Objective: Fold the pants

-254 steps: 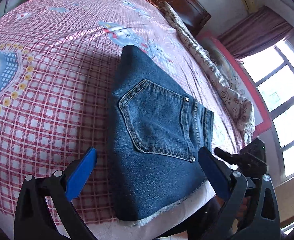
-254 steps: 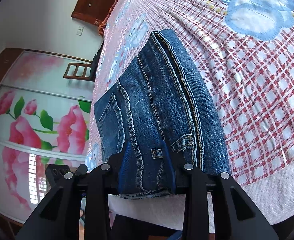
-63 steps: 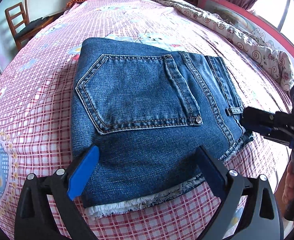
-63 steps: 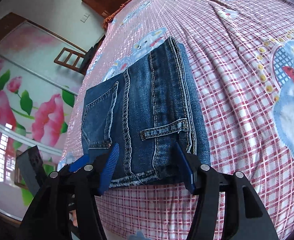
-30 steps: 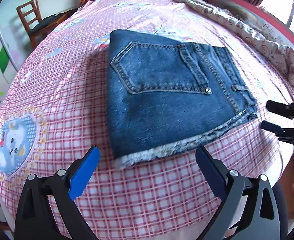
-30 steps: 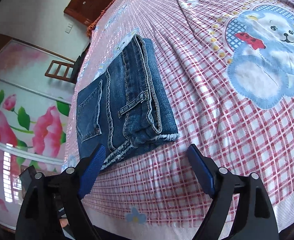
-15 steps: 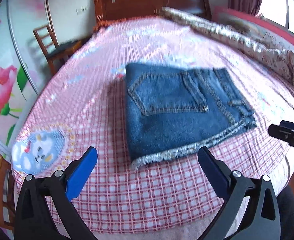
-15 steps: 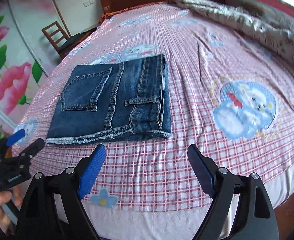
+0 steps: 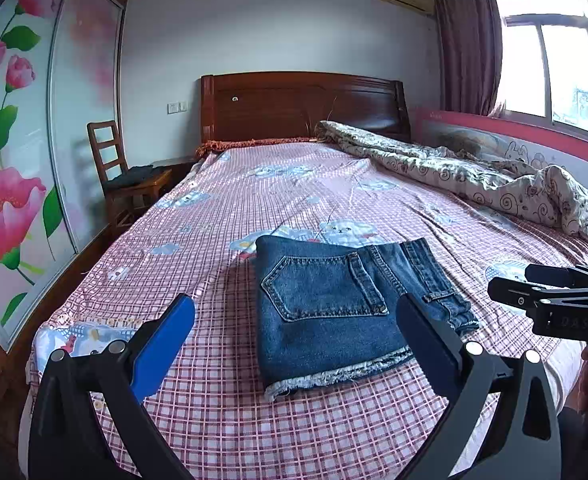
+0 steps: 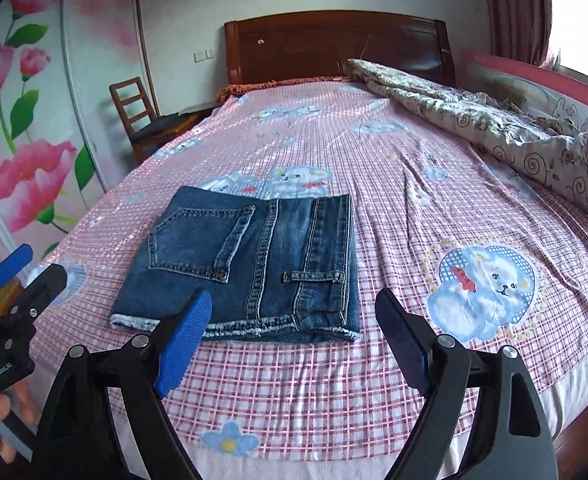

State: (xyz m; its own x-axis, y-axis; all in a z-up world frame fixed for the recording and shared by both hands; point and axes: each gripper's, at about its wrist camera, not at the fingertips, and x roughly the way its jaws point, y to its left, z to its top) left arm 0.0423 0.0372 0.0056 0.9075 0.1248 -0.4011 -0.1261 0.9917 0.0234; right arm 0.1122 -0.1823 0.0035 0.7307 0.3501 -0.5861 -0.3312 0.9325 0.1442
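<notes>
Pants [image 10: 254,264] lie folded into a flat denim rectangle w/ back pocket up, on the checked bed [image 10: 394,208] near its foot edge. My left tool [image 9: 294,320] & right tool [image 10: 294,320] both hang above it, jaws spread wide, nothing btwn them.

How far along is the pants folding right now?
Done: the denim pants lie in a compact folded rectangle on the checked bedsheet. In hand: nothing; the left gripper and right gripper are open, clear of the fabric. Nothing visibly left.
</notes>
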